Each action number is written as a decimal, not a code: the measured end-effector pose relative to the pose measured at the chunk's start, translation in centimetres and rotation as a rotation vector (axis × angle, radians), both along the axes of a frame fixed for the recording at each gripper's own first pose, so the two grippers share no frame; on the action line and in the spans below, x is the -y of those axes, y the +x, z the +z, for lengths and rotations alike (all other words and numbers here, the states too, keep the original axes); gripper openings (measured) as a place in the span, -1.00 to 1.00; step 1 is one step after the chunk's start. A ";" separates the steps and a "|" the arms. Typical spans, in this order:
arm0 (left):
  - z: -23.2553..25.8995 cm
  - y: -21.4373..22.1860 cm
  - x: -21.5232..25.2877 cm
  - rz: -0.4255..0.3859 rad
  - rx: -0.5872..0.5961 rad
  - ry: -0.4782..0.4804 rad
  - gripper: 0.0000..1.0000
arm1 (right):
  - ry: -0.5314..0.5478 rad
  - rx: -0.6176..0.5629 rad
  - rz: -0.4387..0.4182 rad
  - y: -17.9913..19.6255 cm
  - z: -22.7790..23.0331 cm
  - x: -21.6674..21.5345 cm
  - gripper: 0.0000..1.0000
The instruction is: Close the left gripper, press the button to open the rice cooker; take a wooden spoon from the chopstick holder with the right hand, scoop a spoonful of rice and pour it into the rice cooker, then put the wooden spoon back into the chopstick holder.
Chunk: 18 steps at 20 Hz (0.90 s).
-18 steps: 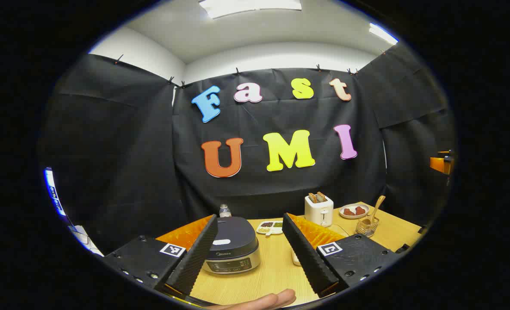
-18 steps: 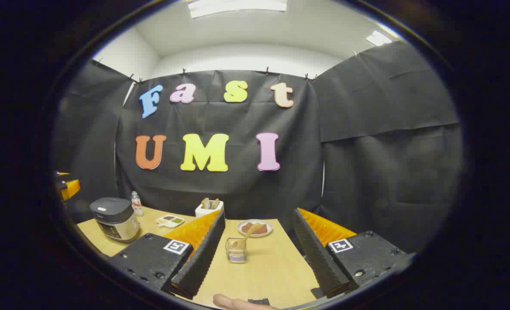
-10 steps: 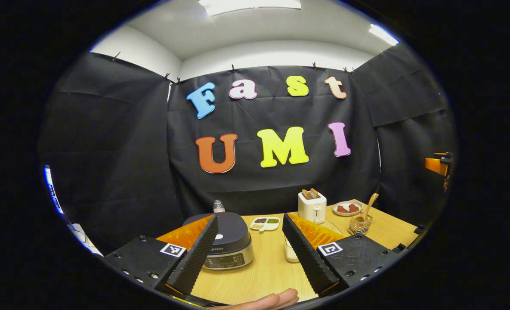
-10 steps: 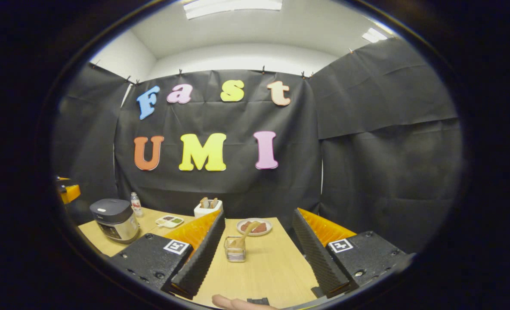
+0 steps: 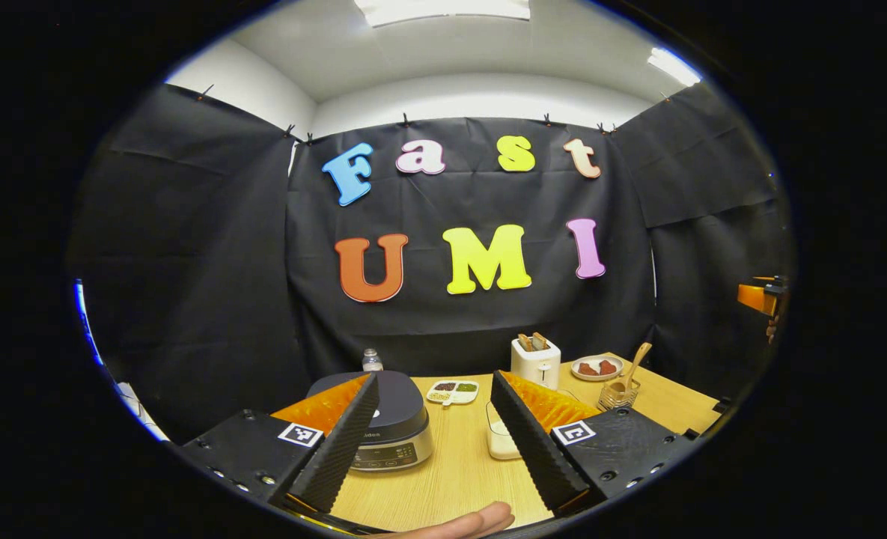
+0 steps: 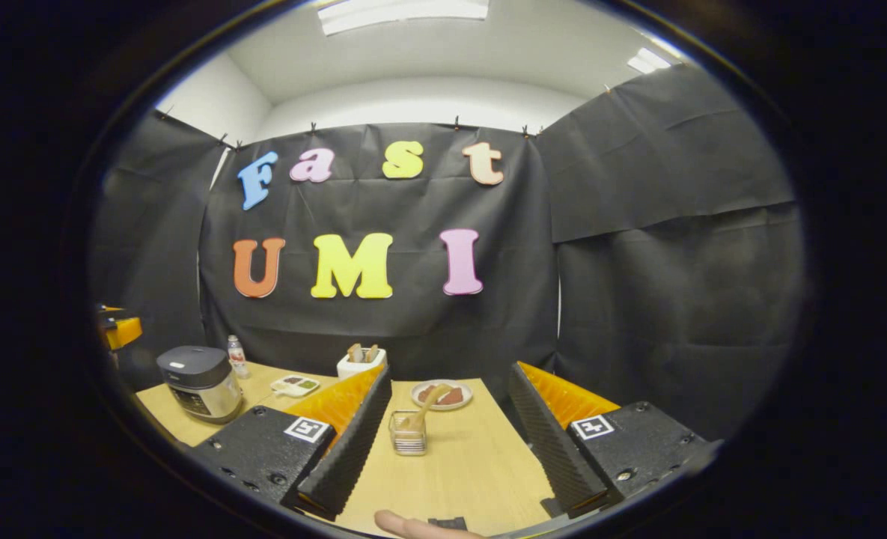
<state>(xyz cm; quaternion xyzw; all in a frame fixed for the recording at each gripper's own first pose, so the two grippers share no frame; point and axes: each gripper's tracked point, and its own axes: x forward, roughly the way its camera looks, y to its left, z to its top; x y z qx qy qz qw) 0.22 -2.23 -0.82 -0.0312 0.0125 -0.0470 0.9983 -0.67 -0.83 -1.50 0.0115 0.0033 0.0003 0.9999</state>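
Note:
A dark-lidded rice cooker [image 5: 392,423] stands shut on the wooden table, just beyond my left gripper [image 5: 436,438], whose fingers are spread wide with nothing between them. A white cup of rice [image 5: 500,440] sits partly behind that gripper's right finger. The wire chopstick holder [image 6: 409,435] with the wooden spoon [image 6: 428,405] leaning in it lies straight ahead of my right gripper [image 6: 447,442], which is open and short of it. In the right gripper view the cooker [image 6: 200,382] is far to the left; in the left gripper view the holder [image 5: 617,395] is far to the right.
A white toaster [image 5: 535,361], a plate of red food [image 5: 596,367], a divided dish of grains [image 5: 452,390] and a small bottle [image 5: 372,360] line the back of the table [image 5: 450,479]. A hand's fingertips show at the bottom of each view.
The left gripper has tilted and moved back a little, so the cooker and the table items sit slightly farther off and the rice cup shows more. The right gripper has barely moved.

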 end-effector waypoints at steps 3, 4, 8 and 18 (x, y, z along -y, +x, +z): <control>-0.9 1.0 -0.9 0.016 -0.051 -0.043 0.75 | 0.028 0.010 0.026 -0.9 -0.5 -0.9 1.00; -1.1 1.5 -1.3 0.025 -0.053 -0.046 0.75 | 0.034 0.016 0.031 -1.2 -0.7 -1.1 1.00; -2.4 3.7 -2.1 0.015 -0.064 -0.066 0.32 | 0.039 0.020 0.035 -1.9 -1.6 -1.6 1.00; -10.0 10.4 -6.0 0.108 -0.291 -0.003 -1.00 | 0.046 -0.003 0.032 -1.1 -3.6 -0.6 1.00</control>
